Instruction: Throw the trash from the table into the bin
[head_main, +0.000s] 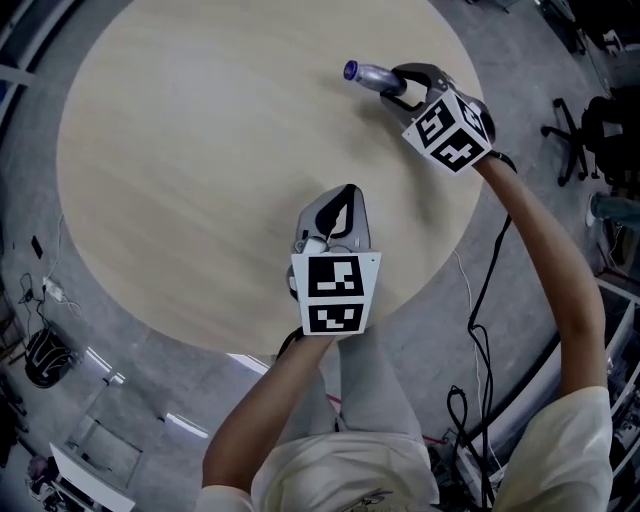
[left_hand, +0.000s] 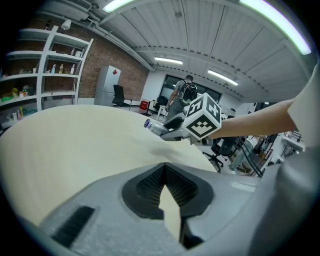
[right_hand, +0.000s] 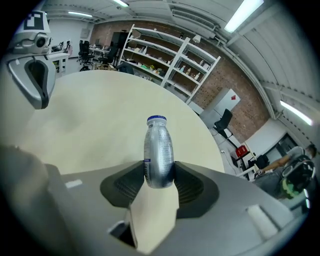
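Your right hand-held gripper (head_main: 397, 88) is clamped on the small silver metallic bottle with a blue cap (head_main: 366, 73). Its dark ribbed pads (right_hand: 187, 186) press the bottle's lower body from both sides. The capped end sticks out past the jaw tips, held in the air above the round pale wooden tabletop (head_main: 200, 150). You cannot tell whether anything is inside the bottle. Your left hand-held gripper (head_main: 343, 195) hovers over the tabletop's near edge, well apart from the right one. Its jaws meet at the tips with nothing between them.
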